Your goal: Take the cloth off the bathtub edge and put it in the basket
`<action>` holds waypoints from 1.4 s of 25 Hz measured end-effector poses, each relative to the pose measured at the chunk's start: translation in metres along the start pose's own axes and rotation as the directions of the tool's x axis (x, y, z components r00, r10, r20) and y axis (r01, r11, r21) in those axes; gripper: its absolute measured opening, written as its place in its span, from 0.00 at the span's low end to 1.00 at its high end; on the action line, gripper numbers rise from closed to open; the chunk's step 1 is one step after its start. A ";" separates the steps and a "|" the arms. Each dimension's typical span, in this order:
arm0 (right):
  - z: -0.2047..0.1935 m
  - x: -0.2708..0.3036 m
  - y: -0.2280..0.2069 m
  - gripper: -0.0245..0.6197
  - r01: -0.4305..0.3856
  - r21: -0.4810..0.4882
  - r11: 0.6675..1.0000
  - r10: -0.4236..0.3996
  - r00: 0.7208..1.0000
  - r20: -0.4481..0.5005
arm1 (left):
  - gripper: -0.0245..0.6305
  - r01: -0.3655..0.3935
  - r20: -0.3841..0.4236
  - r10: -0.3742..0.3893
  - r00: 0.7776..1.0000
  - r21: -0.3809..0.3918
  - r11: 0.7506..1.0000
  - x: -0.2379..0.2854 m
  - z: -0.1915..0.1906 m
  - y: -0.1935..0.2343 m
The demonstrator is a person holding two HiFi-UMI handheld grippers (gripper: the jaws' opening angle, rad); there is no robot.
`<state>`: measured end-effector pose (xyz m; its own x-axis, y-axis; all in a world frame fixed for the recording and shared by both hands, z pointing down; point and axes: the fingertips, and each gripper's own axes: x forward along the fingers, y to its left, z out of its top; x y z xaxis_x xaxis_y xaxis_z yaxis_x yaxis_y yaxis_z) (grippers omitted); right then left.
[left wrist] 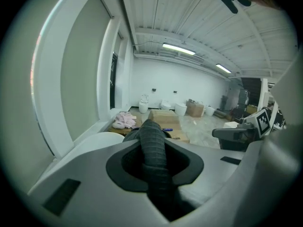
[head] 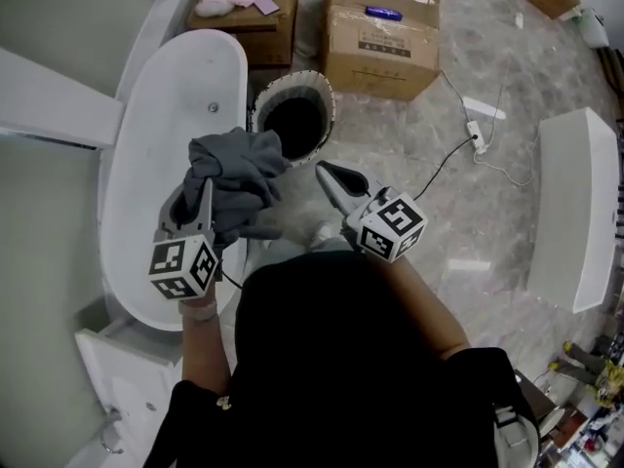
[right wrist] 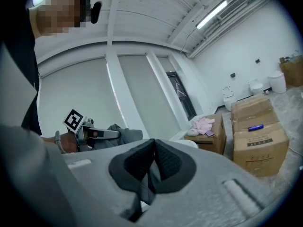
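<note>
The seemingly soft, light cloth [head: 237, 172] is pinched at a bunched fold by the left gripper [head: 198, 191] beside the basket [head: 292, 78]; the right gripper [head: 326, 172] is pressed together, empty.

L hand-held gripper [head: 200, 191] clamped on cloth [head: 244, 164], R hand-held gripper [head: 327, 174] jaws together, both out front.

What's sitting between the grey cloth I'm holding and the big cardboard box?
The basket, its dark mouth open, stands on the floor between the cloth and the cardboard box; the head view shows it.
</note>
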<state>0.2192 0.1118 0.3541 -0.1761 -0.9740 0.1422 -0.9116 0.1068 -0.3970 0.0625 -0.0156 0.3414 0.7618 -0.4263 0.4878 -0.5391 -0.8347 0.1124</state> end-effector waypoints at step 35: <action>0.059 0.128 -0.181 0.03 0.384 0.078 0.920 -0.386 0.923 0.008 | 0.18 0.427 -0.217 -0.393 0.893 0.137 0.894 0.305 0.063 0.029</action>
<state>0.3835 -0.0444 0.3902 0.1923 -0.9415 0.2768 -0.8773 -0.2913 -0.3813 0.3012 -0.1919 0.4386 0.8145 0.0232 0.5796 -0.1073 -0.9760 0.1898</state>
